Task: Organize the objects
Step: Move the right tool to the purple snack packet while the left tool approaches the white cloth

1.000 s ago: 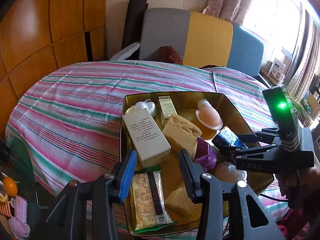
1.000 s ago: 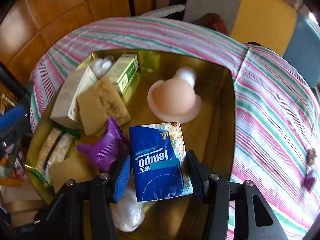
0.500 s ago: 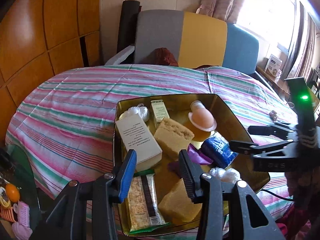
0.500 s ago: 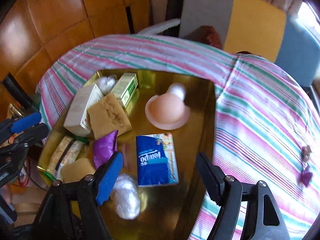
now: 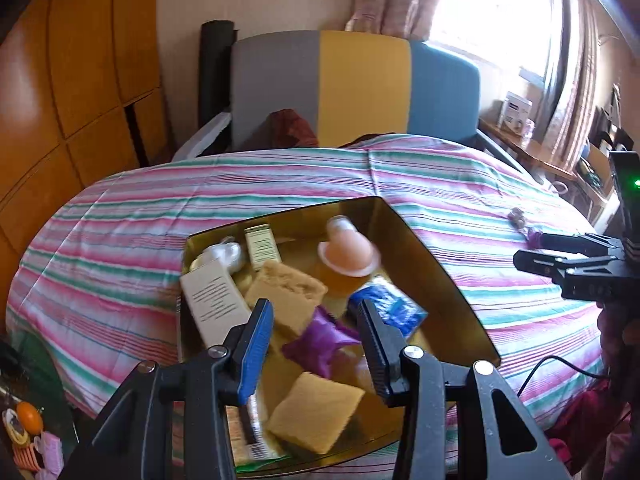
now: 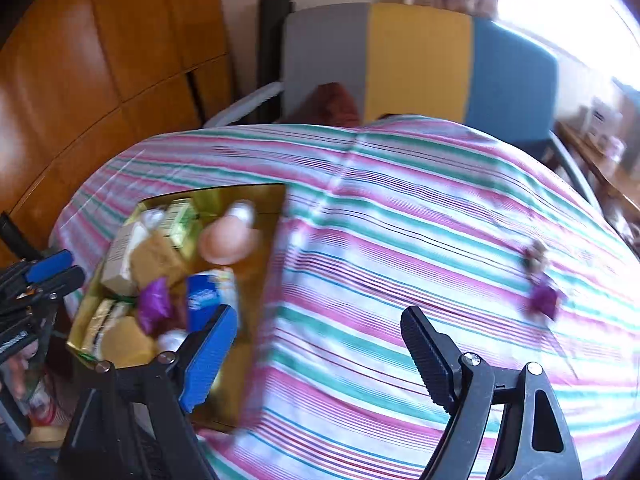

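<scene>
Right claw (image 6: 316,354) released tissue pack (image 6: 204,298), opening

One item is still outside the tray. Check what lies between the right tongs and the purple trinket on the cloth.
Nothing visible. The right tongs, whose jaws have just been opening with nothing between them, hang over bare striped cloth; the purple trinket lies to their right.

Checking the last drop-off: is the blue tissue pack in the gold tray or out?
In. The blue tissue pack lies inside the gold tray, beside the purple wrapper; the right gripper, jaws just opened, holds nothing.
</scene>
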Tool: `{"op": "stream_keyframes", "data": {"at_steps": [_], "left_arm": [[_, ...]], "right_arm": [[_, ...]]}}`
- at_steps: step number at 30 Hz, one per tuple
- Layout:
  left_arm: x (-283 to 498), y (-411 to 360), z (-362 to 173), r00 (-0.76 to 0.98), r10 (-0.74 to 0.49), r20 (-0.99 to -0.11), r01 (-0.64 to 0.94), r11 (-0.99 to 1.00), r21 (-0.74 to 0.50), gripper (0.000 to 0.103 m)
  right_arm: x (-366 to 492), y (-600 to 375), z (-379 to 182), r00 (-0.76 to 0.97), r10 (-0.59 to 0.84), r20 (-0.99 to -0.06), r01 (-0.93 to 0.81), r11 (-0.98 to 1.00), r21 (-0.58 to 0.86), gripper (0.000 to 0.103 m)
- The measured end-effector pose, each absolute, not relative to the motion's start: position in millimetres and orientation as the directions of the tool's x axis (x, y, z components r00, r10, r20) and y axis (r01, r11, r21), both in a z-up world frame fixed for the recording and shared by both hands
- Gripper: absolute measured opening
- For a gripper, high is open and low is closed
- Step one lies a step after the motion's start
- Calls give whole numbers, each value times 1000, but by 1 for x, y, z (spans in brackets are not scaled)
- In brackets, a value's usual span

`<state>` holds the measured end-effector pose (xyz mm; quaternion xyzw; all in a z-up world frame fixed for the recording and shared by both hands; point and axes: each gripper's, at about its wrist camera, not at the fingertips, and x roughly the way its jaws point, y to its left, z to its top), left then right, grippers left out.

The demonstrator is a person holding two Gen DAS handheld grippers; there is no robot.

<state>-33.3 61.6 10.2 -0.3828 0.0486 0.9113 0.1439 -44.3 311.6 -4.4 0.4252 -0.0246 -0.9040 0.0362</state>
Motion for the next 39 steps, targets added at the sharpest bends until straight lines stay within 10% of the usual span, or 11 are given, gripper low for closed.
{"op": "stream_keyframes", "data": {"at_steps": [39], "left_arm": [[-43,255,-13,-528,313,-789,-588,-806,74,44]], "right_arm": [[-60,599,-67,-588,169,-791,-590,-758,276,85]]}}
